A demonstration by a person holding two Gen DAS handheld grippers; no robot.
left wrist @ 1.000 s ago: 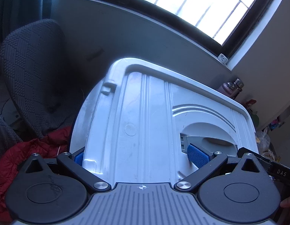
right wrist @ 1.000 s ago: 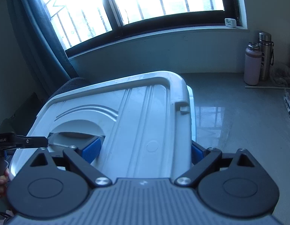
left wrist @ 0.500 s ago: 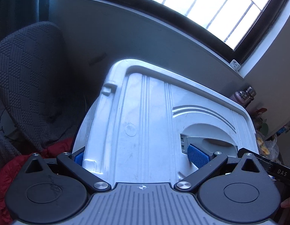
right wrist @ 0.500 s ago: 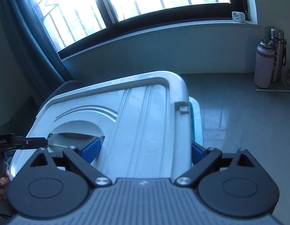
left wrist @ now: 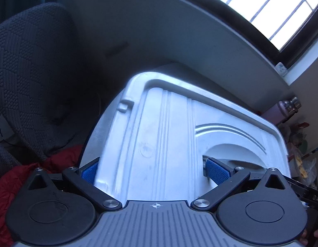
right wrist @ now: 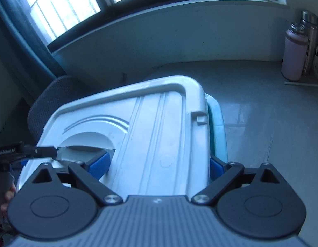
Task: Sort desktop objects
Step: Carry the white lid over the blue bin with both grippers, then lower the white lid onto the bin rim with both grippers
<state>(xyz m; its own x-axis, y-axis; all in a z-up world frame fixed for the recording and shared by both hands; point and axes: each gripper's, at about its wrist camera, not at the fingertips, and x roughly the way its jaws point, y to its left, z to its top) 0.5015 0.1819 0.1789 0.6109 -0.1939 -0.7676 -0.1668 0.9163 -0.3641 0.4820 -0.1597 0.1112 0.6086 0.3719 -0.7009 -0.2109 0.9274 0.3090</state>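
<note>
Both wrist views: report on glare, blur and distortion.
Left wrist view: window blown out white, chair in deep shadow, fisheye bends the sill; white lid sharp between the left tool. Right wrist view: window overexposed, slightly soft overall, faint reflection on the desk; right tool grips the same lid.

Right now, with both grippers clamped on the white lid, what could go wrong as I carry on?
1. The left gripper and right gripper each pinch the lid between an outer edge and the centre handle recess; uneven motion could twist it loose.
2. The lid hides most of the teal bin beneath, so alignment is hard to judge.
3. The pink bottle and steel flask stand on the desk to the right; a wide swing might hit them.
</note>
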